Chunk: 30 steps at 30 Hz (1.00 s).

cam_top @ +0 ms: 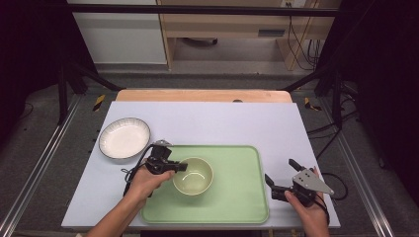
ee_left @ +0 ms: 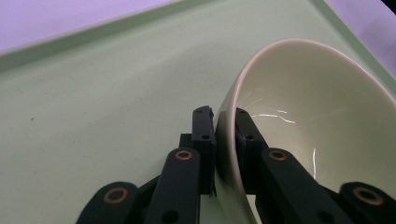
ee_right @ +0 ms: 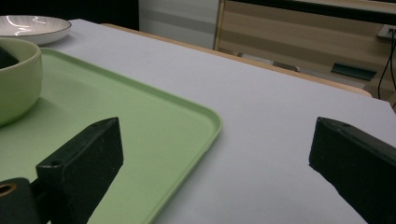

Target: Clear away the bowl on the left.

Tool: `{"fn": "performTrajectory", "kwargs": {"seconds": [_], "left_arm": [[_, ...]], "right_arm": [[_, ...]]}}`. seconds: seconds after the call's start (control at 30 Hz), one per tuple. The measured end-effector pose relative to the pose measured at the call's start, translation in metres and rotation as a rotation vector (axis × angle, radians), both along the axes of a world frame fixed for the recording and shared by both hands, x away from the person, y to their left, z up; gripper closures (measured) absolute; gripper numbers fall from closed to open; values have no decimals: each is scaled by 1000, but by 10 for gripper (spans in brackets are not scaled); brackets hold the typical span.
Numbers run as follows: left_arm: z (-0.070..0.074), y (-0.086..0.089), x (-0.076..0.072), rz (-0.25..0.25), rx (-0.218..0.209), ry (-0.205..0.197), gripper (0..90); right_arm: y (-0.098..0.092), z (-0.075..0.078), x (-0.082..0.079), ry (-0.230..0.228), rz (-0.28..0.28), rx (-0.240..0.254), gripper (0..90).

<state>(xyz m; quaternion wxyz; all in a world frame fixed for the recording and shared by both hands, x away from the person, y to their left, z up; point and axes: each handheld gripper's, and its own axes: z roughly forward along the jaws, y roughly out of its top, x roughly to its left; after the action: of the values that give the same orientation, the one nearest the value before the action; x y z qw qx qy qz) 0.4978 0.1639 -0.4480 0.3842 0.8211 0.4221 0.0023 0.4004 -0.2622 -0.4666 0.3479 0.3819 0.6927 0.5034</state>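
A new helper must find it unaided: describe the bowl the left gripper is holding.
On the pale table lies a green tray. In its left half stands the bowl, its rim pinched between the jaws of the left gripper. It is deep, pale green and on the tray, while the white plate is shallow, dark-rimmed and off it.

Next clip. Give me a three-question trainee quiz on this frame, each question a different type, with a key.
1. True or false: the left hand-held gripper is shut on the rim of the green bowl.
2. Where does the bowl sit? A) on the white plate B) on the green tray C) on the bare table cover
3. Fill in: the right hand-held gripper has its jaws ____ and nothing between them.

Key
1. True: one jaw is outside the wall, one inside.
2. B: the bowl is on the green tray; the white plate lies empty beyond the tray's left corner.
3. Open.
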Motion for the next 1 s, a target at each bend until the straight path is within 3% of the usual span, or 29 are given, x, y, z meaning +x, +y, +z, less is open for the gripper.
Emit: {"fn": "performTrajectory", "kwargs": {"seconds": [1.0], "left_arm": [[0, -1, -1, 9, 7, 0, 814]], "right_arm": [[0, 0, 0, 3, 1, -1, 34]]}}
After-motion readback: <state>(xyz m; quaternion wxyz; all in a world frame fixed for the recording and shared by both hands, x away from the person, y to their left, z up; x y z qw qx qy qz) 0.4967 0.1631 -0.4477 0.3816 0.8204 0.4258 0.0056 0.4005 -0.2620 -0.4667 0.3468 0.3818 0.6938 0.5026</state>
